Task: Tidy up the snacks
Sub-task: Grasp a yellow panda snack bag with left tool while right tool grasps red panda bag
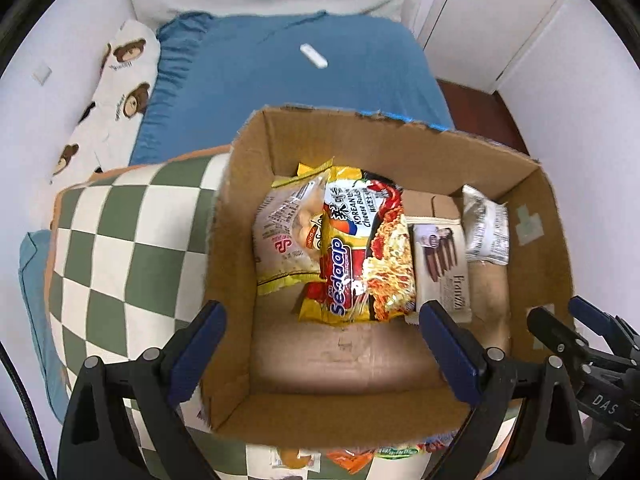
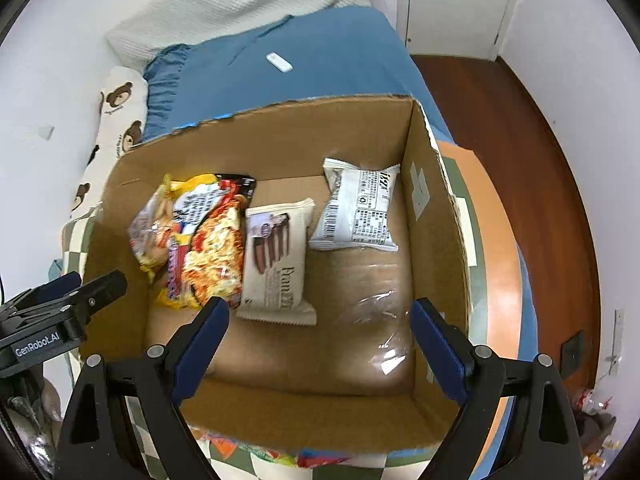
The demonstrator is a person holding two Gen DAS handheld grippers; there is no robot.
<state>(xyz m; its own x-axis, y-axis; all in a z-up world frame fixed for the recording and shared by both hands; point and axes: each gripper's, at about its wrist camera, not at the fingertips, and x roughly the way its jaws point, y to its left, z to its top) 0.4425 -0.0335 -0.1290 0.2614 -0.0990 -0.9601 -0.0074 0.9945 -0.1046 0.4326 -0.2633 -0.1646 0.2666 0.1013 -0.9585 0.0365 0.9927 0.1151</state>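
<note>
Four packets already lie in the cardboard box (image 2: pixel 428 240): a yellow noodle pack (image 1: pixel 360 248) on top of a pale snack bag (image 1: pixel 280 232) at about nine o'clock on the box floor, a beige wafer pack (image 2: pixel 276 260) in the middle, and a white wrapped cake (image 2: pixel 356 208) towards one o'clock. Both grippers hang above the box pointing steeply down; the left gripper (image 1: pixel 320 348) and the right gripper (image 2: pixel 320 340) each have their jaws spread wide with nothing between them.

More snacks (image 2: pixel 312 458) show as bright wrappers at six o'clock, just outside the near wall of the box, on the checked blanket (image 1: pixel 120 248). The step in hand looks like fetching the next one. To do it well, lift clear of the near wall before swinging back, so a finger does not catch the cardboard edge and drag the box. Take one wrapper only, pinching across its narrow side near the middle so it hangs level. The bare floor at five o'clock, beside the wafer pack, seems the best spot; set it flat there rather than stacking on the noodles.
</note>
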